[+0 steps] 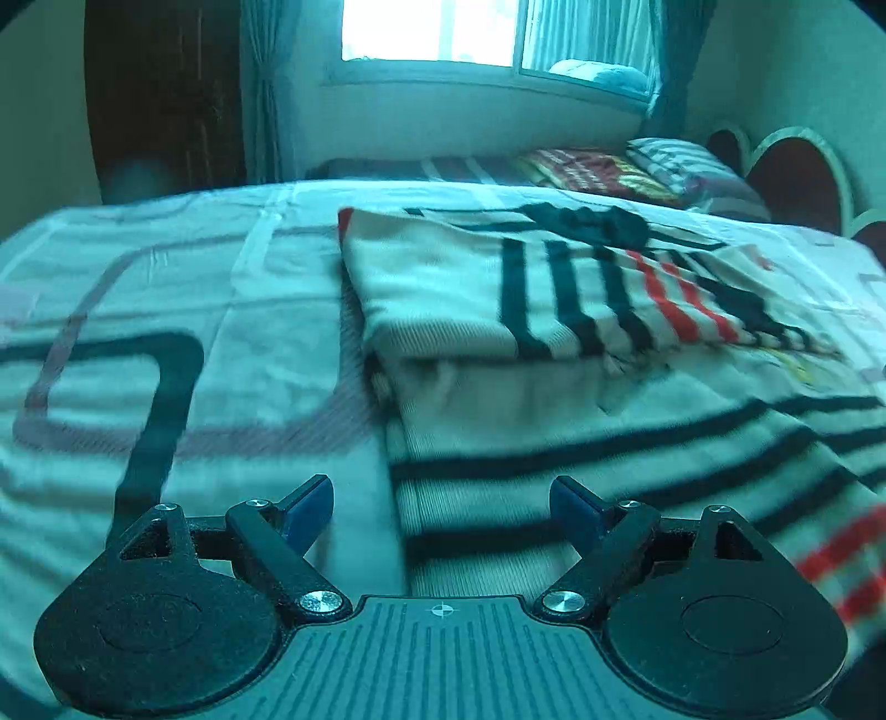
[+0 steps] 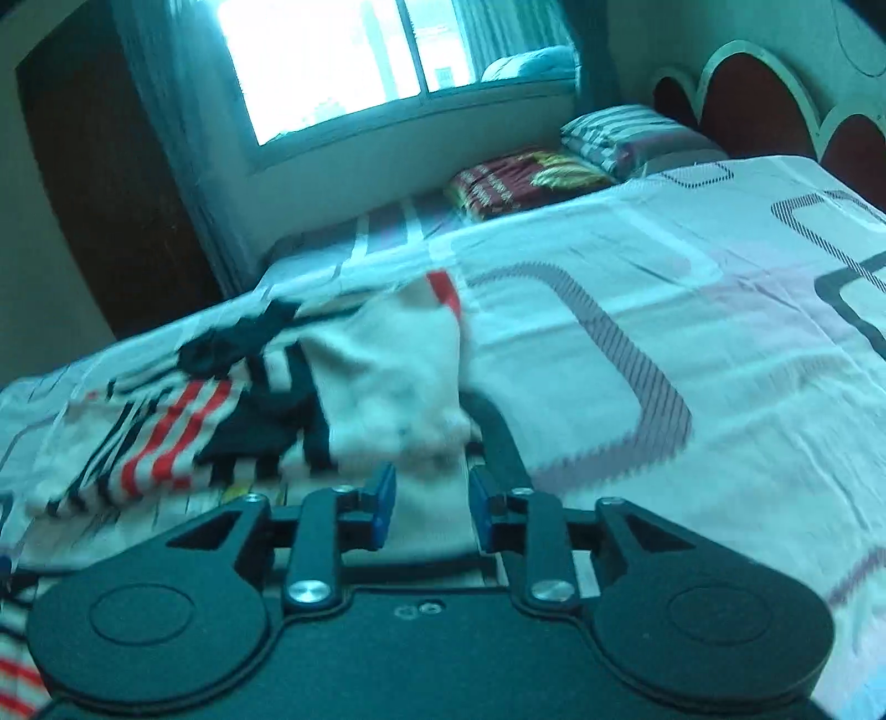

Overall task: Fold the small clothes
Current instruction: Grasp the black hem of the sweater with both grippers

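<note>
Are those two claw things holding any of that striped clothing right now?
No. The left gripper is wide open above the striped sweater. The right gripper has cloth between its fingers, but they aren't pinching it.

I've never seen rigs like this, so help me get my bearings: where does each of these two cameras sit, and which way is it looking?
Left wrist: sits behind the left gripper, looks down across the bed sheet at the striped garment; its open blue-padded fingers show.
Right wrist: sits behind the right gripper, faces the same garment; its fingers show, cloth between them.
Shared: garment, sheet, window, pillows.
</note>
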The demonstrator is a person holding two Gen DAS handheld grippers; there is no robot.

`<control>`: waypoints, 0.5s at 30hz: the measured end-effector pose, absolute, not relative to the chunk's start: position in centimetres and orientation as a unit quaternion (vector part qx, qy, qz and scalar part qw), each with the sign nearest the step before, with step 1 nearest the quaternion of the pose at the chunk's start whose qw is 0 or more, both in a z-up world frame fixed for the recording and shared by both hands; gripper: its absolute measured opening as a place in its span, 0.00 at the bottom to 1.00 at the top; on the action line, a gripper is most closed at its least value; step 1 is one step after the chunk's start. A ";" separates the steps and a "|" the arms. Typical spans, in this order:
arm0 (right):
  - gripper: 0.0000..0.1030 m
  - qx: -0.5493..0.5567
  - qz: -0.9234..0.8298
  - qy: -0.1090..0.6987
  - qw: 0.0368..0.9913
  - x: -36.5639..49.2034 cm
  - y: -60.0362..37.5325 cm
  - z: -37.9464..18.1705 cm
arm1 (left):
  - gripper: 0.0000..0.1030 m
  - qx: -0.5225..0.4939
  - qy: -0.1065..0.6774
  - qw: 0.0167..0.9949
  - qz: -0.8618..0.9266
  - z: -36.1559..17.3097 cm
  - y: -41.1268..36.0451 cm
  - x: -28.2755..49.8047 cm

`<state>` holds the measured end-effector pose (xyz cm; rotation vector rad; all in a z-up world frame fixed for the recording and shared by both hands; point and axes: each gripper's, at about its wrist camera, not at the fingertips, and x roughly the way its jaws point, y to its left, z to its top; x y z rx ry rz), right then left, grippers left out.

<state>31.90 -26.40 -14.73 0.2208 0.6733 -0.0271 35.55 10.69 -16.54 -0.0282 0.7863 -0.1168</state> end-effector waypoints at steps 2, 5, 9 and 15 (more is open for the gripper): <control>0.55 0.120 0.010 0.344 0.931 29.1 -26.9 -14.9 | 0.82 -0.037 0.404 0.911 -0.074 -16.4 11.3 33.2; 0.60 0.143 0.025 0.358 0.923 24.9 -27.5 -15.3 | 0.82 -0.084 0.424 0.897 -0.094 -16.1 12.1 29.3; 0.59 0.208 0.048 0.386 0.898 20.0 -28.5 -16.3 | 0.67 -0.172 0.442 0.872 -0.116 -16.5 12.6 24.2; 0.54 0.311 0.088 0.400 0.858 14.0 -29.3 -18.5 | 0.67 -0.292 0.439 0.835 -0.159 -18.6 12.6 18.2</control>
